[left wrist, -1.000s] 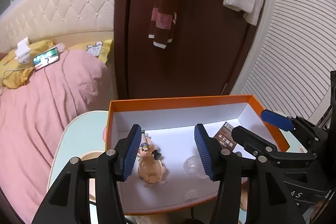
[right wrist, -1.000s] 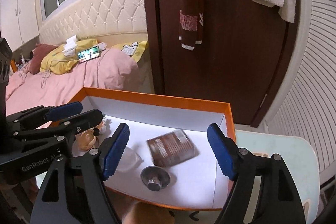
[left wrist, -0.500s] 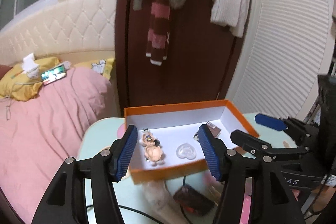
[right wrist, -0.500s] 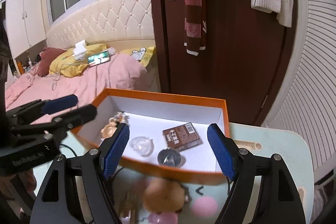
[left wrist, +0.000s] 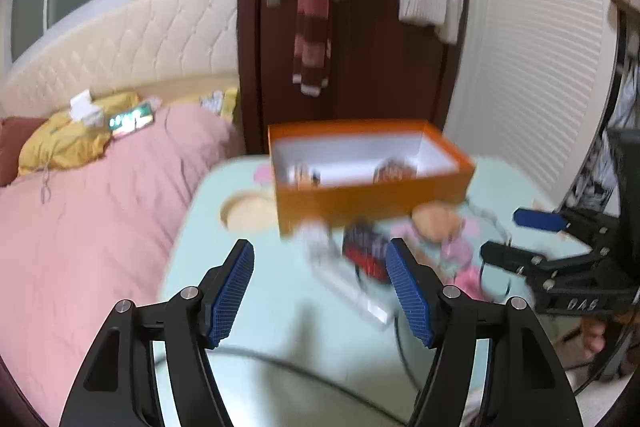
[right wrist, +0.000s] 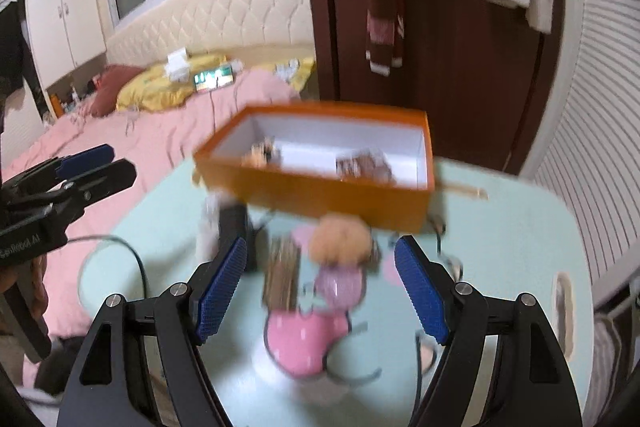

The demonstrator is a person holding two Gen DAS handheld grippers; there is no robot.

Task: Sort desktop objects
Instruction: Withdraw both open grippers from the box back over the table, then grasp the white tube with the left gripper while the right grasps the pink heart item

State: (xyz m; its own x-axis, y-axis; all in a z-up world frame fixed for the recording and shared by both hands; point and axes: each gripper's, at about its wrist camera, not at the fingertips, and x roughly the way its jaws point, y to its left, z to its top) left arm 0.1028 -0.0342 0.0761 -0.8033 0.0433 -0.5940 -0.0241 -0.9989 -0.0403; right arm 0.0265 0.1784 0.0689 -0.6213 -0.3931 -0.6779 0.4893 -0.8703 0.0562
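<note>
- Left hand-held gripper [left wrist: 320, 291]: the blue pads are seen spread wide with nothing held between them; it is held above the pale green surface [left wrist: 280, 339].
- Right hand-held gripper [right wrist: 320, 291]: it is likewise shown wide open and empty, poised over the loose clutter.
- Loose objects on the surface: a pink pouch [right wrist: 304, 343], a brown packet [right wrist: 282, 279], a tan plush ball [right wrist: 340, 239], a dark red-and-black item [left wrist: 366, 251] and a black cable [right wrist: 116, 259] are seen lying close together in front of the box; details are lost to motion blur.
- Orange box [left wrist: 372, 195]: it is seen standing at the far part of the surface, holding a small figurine [right wrist: 262, 153] and a brown packaged item [right wrist: 364, 165].
- Risk: because the loose items touch or overlap, a neighbour may be dragged or caught when one is gripped; the cable may be snagged by a finger; the plush ball may roll off if nudged.
- Risk: the box may be pushed toward the far edge if struck by either tool.
- Change over the last second: both tools are now drawn back and raised from inside the box, so that the clutter in front is brought into view.
</note>
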